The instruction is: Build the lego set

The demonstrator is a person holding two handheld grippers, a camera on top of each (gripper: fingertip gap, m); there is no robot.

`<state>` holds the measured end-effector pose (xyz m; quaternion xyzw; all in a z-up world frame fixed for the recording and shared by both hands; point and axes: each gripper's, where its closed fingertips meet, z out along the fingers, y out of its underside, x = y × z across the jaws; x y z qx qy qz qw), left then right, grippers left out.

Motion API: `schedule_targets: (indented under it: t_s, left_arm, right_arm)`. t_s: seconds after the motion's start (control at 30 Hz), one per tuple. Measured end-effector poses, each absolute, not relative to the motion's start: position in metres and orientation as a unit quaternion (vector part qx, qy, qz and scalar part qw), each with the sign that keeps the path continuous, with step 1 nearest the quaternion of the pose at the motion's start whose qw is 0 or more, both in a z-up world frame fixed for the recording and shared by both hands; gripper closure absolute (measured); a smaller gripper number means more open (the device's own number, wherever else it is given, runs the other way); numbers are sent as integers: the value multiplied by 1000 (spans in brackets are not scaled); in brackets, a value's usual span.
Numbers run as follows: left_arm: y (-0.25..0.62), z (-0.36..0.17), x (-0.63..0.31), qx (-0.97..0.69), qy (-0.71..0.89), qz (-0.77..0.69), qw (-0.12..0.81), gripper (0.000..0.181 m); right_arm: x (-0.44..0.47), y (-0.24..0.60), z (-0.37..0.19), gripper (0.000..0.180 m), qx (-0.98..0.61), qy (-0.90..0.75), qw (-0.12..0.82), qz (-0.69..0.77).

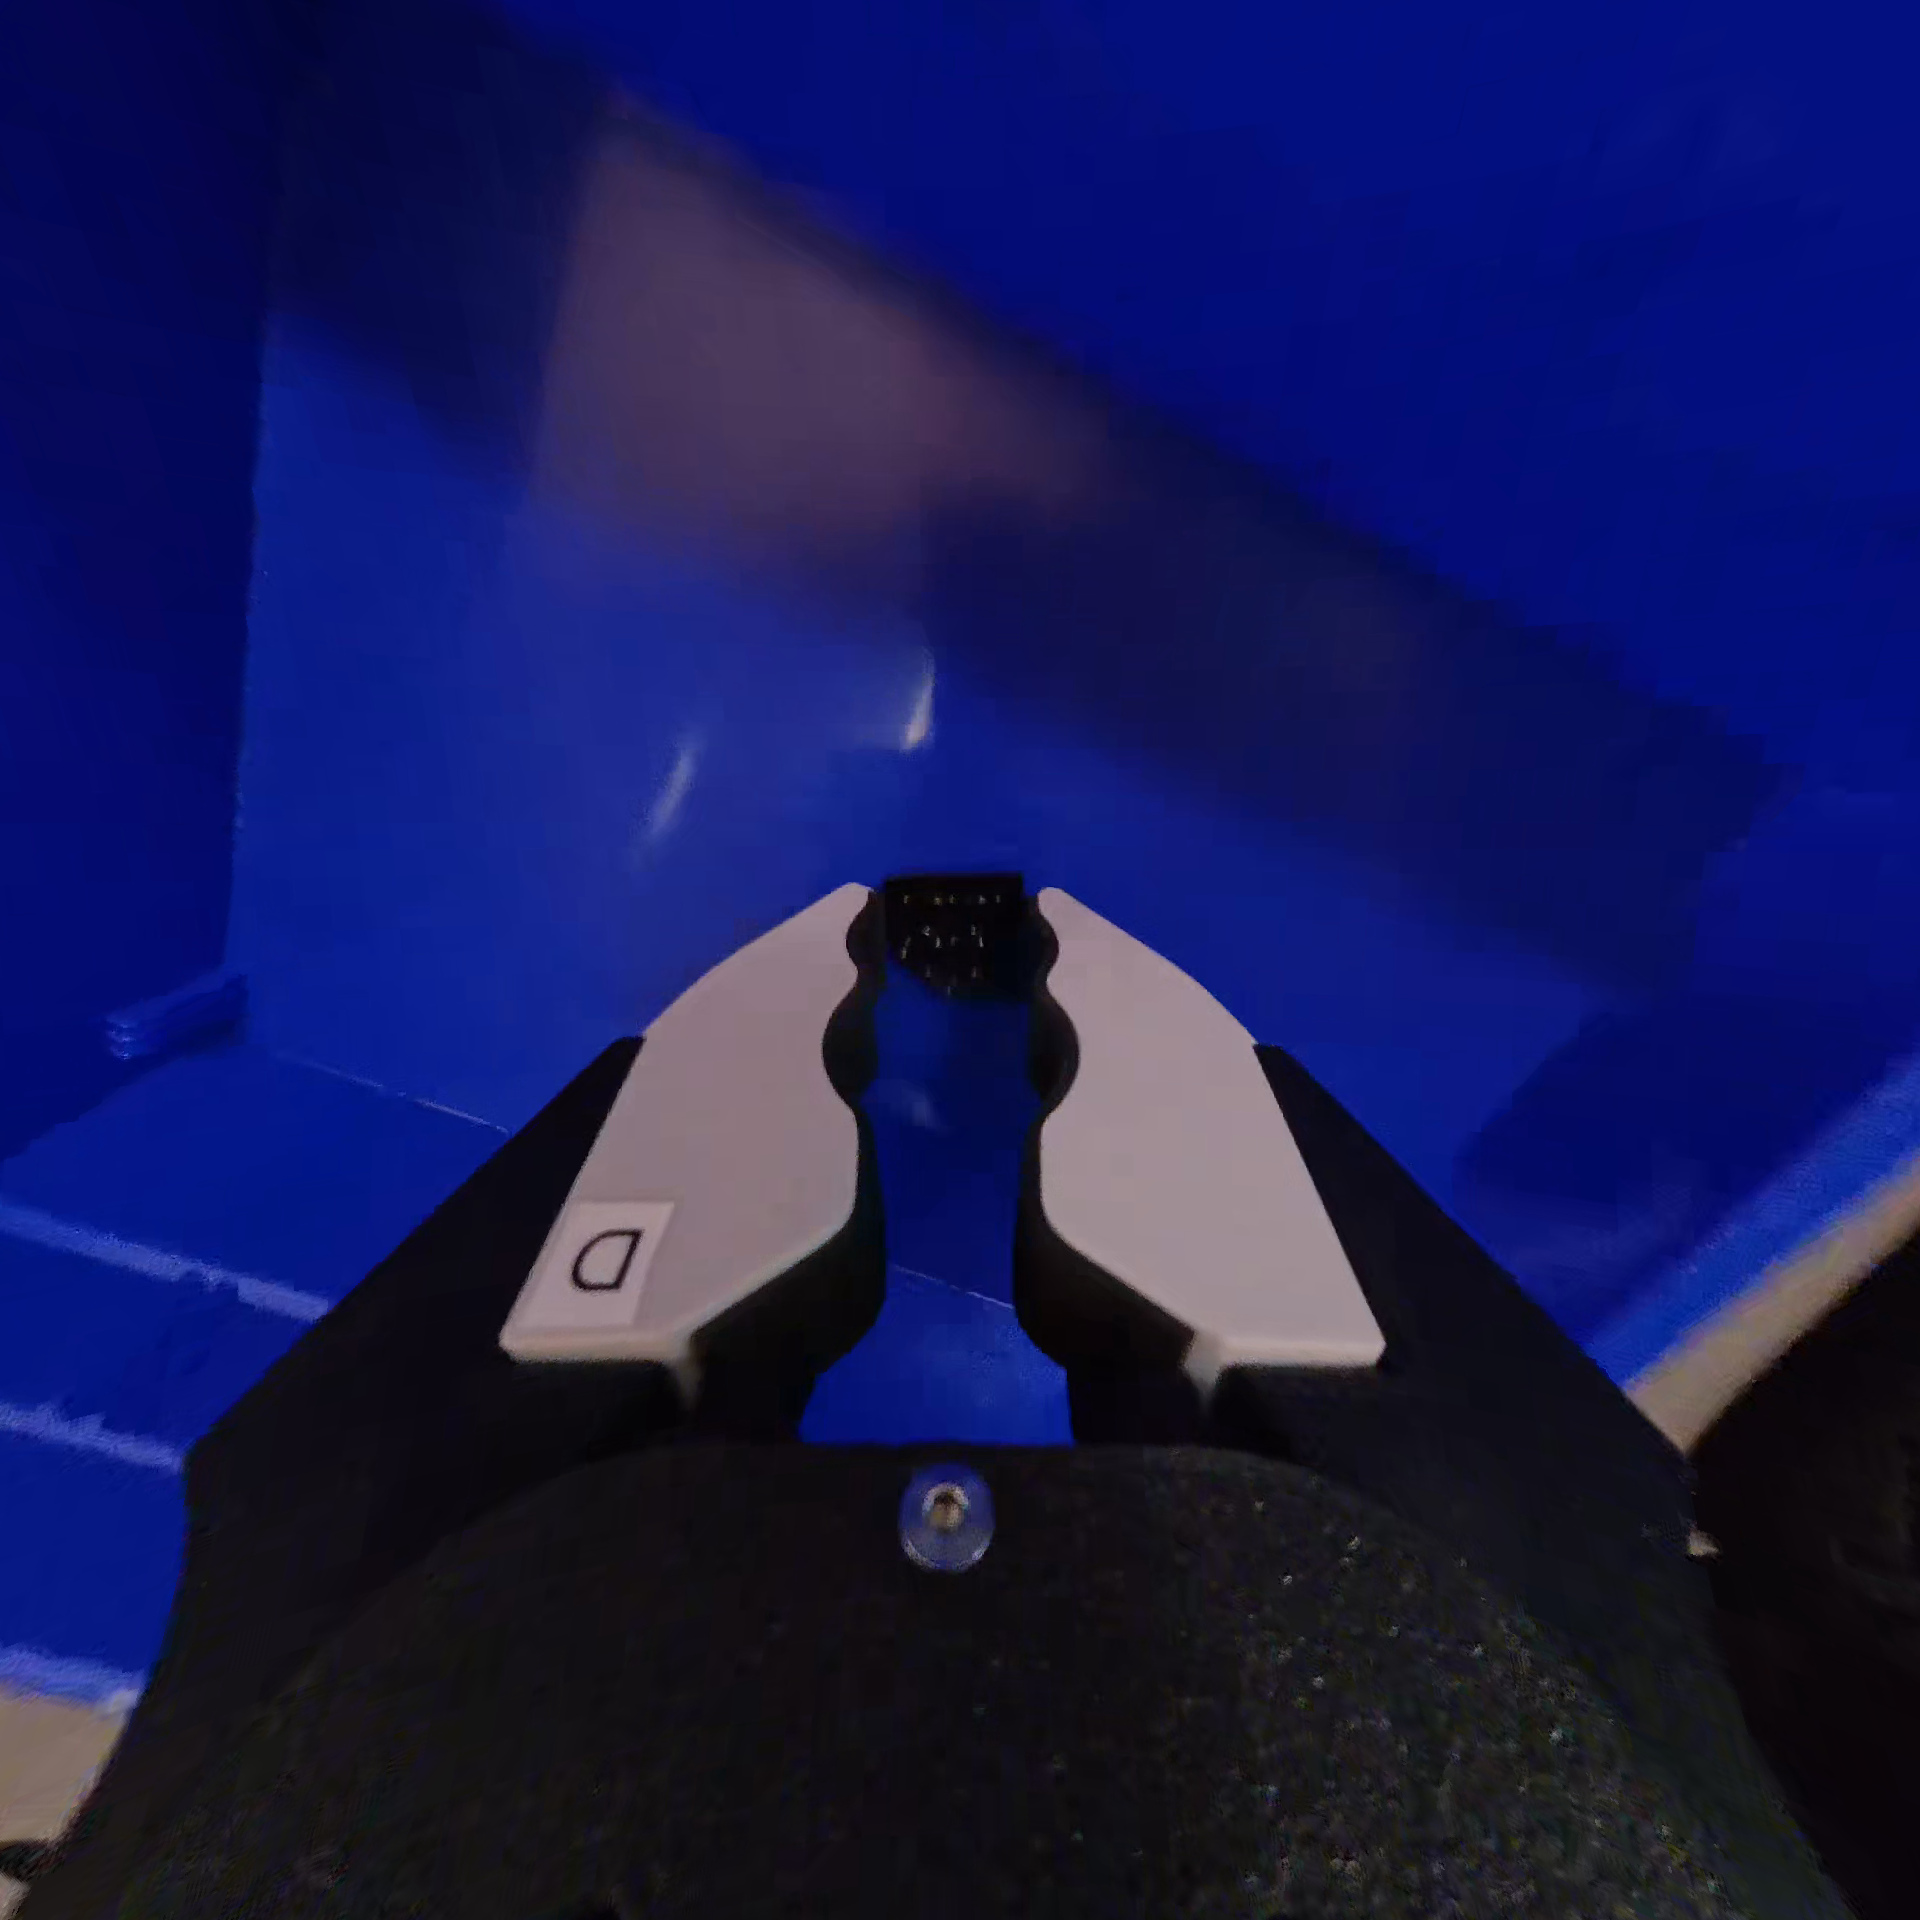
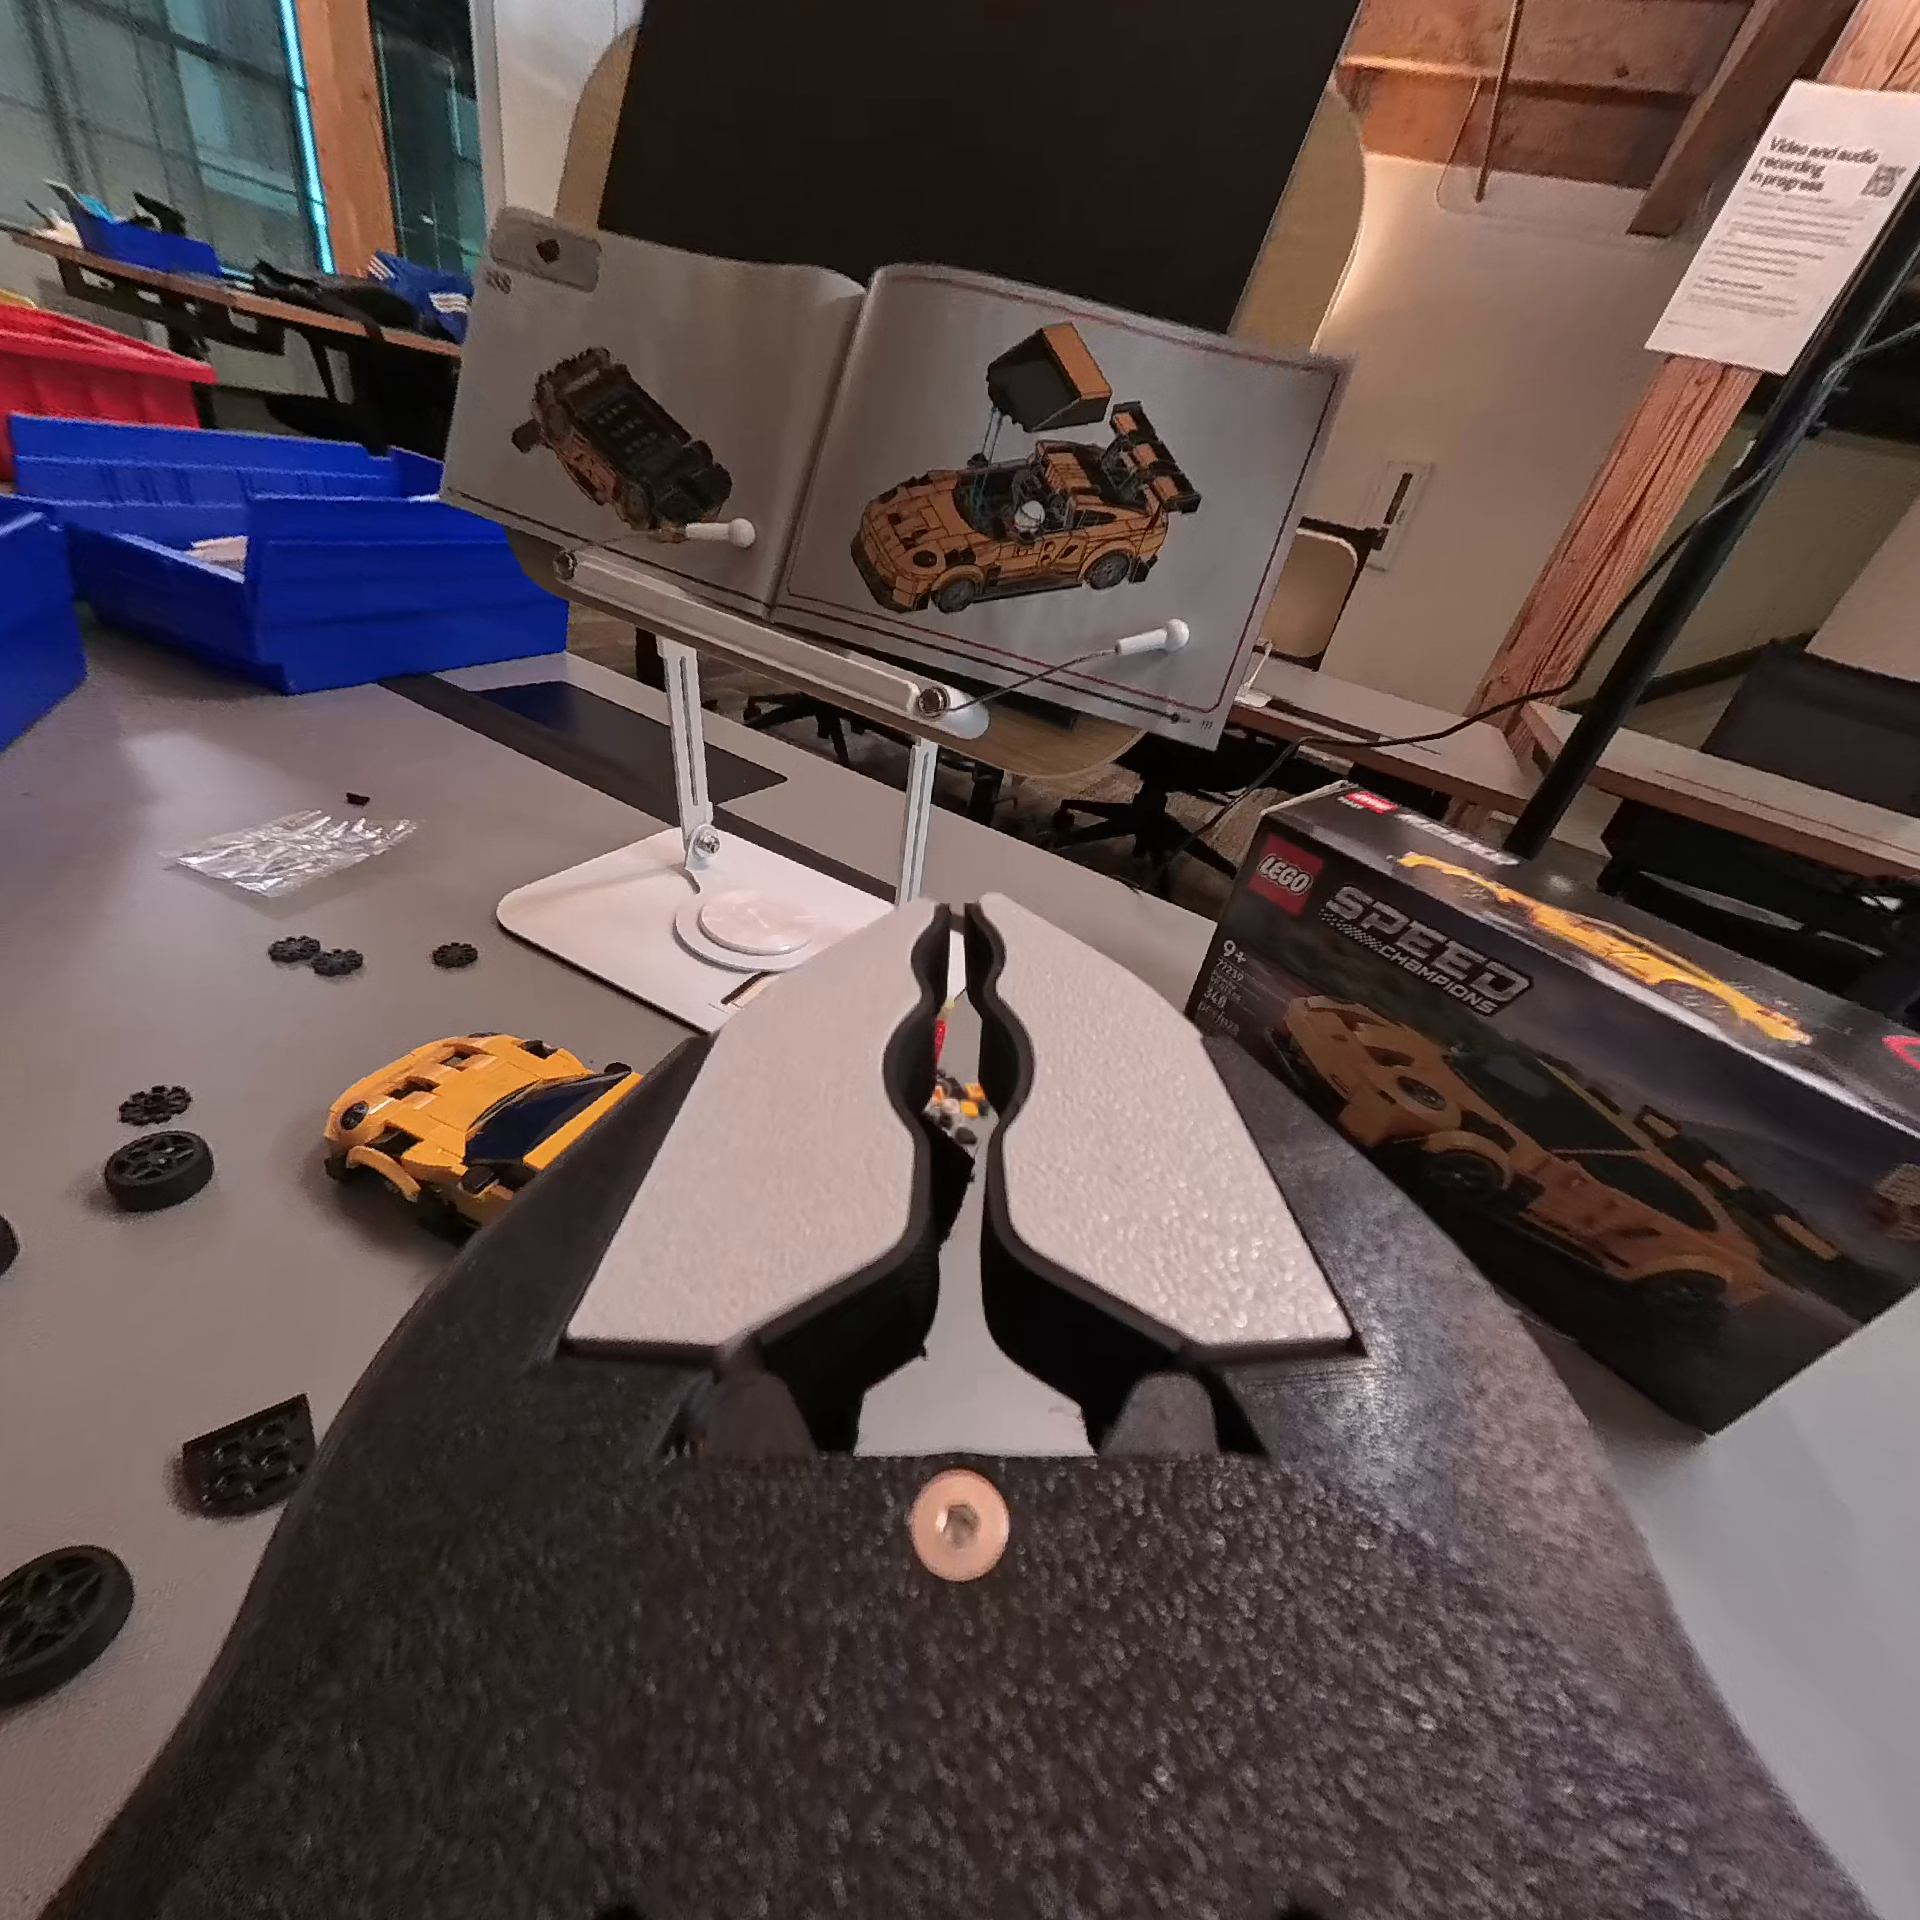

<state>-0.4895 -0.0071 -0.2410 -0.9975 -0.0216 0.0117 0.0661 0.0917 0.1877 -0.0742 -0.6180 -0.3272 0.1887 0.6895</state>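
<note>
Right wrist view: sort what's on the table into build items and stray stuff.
Build items:
- yellow car
- loose black wheels
- black plate
- instruction booklet on its white stand
- small black piece in the left claw

Lying about:
- set box
- empty clear bag
- blue bins
</note>
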Motion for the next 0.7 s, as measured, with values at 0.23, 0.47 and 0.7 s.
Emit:
schedule_targets:
  t_s: [0.23,0.47,0.7]
  left_arm:
    - [46,-88,-213,-852,202,-282,392,157]
    - [75,-169,9,-793,256,-505,225,157]
    - [87,-249,66,-815,488,-217,223,156]
  right_arm:
    - [87,182,-73,178,-611,-335,690,197]
    - [74,157,-75,177,-587,-408,681,157]
    - [99,152,-104,177,-614,-430,649,132]
